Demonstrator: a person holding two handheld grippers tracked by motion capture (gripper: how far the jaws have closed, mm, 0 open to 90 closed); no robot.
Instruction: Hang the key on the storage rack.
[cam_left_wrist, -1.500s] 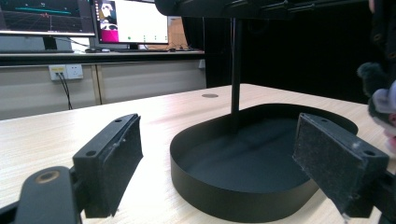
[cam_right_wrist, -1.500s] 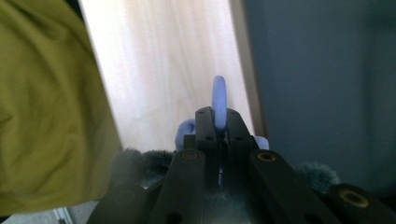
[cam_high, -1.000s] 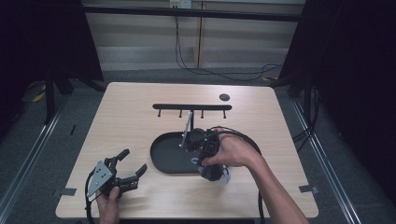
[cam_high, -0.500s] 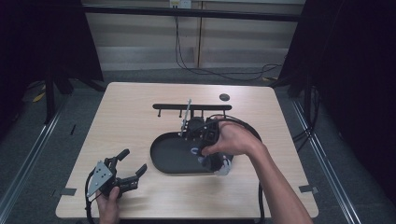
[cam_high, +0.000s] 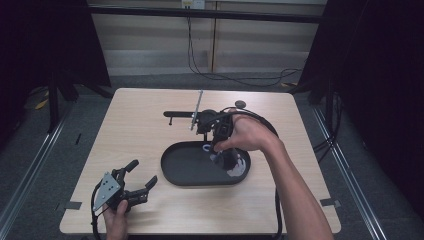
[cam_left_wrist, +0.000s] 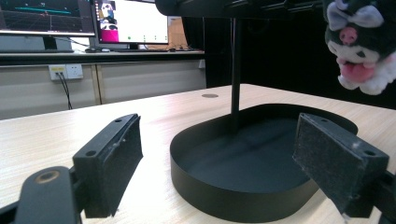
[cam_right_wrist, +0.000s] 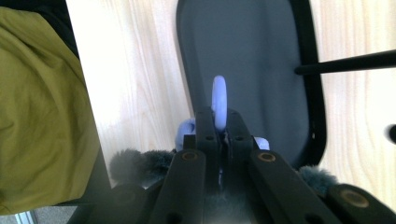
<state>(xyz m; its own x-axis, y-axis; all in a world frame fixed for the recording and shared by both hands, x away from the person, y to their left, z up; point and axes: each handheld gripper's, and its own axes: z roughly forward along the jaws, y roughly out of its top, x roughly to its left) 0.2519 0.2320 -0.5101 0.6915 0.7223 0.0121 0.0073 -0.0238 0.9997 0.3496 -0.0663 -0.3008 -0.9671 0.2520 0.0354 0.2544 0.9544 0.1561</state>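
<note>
From the high view, the right gripper (cam_high: 216, 131) hangs over the black oval tray (cam_high: 185, 170), near the black hook rack (cam_high: 180, 114); the left gripper (cam_high: 134, 181) rests wide open and empty on the pale wooden table (cam_high: 125, 130).

In the left gripper view, a dark plush toy with pink nose (cam_left_wrist: 358, 42) hangs above the tray.

In the right gripper view, the jaws are pressed together on the toy's pale blue ring (cam_right_wrist: 219, 102).

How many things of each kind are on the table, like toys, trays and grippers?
Fluffy black-and-white plush toy with a pale blue ring: 1
Black oval tray with an upright hanging stand: 1
Small dark round disc on the light wooden table: 1
Black hand-held gripper: 2, left and right
Total: 5
</note>
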